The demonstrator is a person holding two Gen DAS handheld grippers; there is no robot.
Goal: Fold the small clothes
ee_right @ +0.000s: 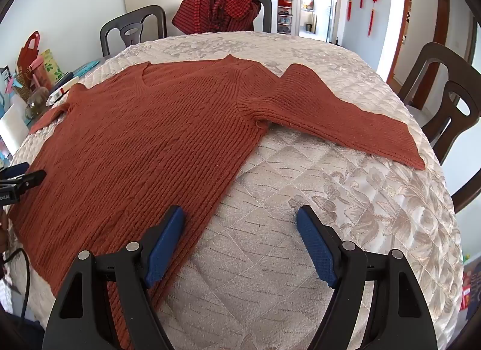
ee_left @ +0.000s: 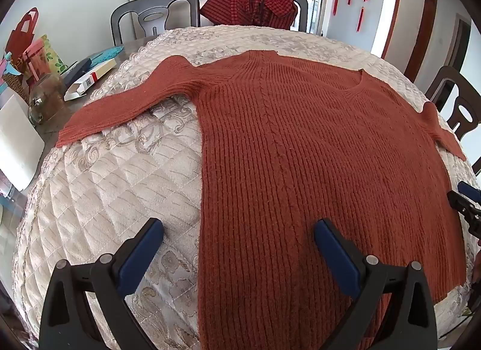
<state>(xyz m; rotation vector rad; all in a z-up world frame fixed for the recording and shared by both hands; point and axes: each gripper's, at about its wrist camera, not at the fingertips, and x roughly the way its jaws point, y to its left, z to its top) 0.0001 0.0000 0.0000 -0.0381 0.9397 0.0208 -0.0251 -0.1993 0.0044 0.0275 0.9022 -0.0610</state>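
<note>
A rust-orange ribbed knit sweater (ee_left: pixel 300 151) lies flat and spread out on the quilted cream table cover (ee_left: pixel 114 187), both sleeves stretched sideways. My left gripper (ee_left: pixel 239 229) is open and empty, hovering over the sweater's lower left edge. My right gripper (ee_right: pixel 240 217) is open and empty, over the sweater's (ee_right: pixel 144 145) lower right edge and the cover (ee_right: pixel 300 290). The right sleeve (ee_right: pixel 345 121) reaches toward the table's right side. The right gripper shows at the right edge of the left wrist view (ee_left: pixel 466 202); the left gripper shows at the left edge of the right wrist view (ee_right: pixel 21 178).
A red checked garment (ee_left: pixel 252 4) hangs over a far chair. Dark chairs (ee_right: pixel 445 100) stand around the table. Boxes, a glass jar (ee_left: pixel 45 100), bags and a white board crowd the table's left side. A black cable (ee_right: pixel 21 277) hangs at the near left.
</note>
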